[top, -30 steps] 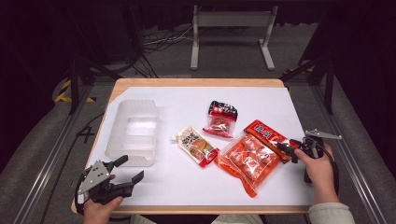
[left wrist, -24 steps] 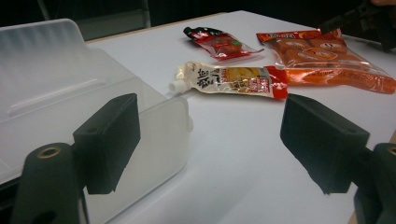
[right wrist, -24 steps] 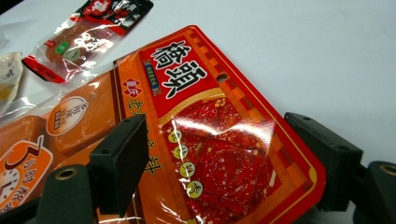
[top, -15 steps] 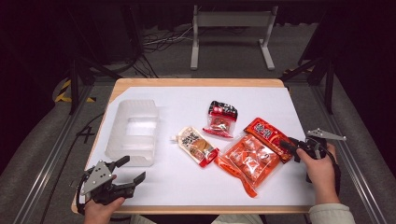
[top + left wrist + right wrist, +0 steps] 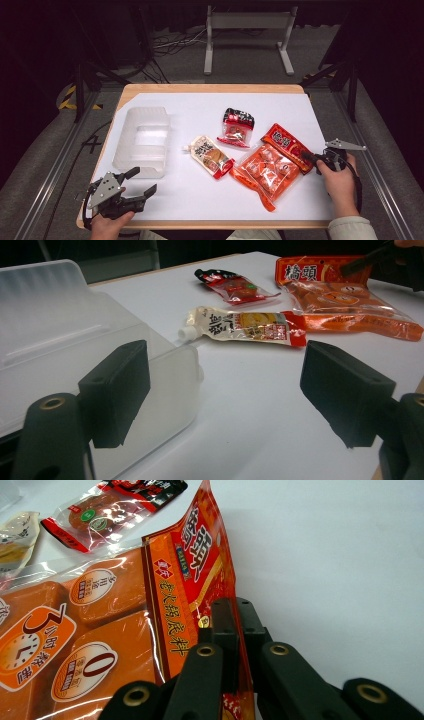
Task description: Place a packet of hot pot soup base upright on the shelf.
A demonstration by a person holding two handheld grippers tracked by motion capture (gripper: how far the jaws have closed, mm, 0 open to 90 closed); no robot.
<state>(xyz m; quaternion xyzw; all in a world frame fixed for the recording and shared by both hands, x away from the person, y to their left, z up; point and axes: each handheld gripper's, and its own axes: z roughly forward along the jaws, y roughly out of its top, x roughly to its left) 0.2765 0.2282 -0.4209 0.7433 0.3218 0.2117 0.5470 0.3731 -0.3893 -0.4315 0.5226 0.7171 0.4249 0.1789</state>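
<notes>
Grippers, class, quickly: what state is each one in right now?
Left gripper: open, nothing between its jaws.
Right gripper: jaws have just been closing, now shut on the edge of the red snack packet.

Orange-red snack bag (image 5: 272,167) — yellow lettering; black claw (image 5: 234,625).

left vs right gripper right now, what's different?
Jaws: the left gripper stands wide open with nothing between its pads, while the right gripper has just closed and is shut on the red packet.
Place: the left gripper hovers at the near left of the table, beside the clear plastic box; the right gripper sits at the right edge.
Shared: each is held in a hand, with black jaws.
</notes>
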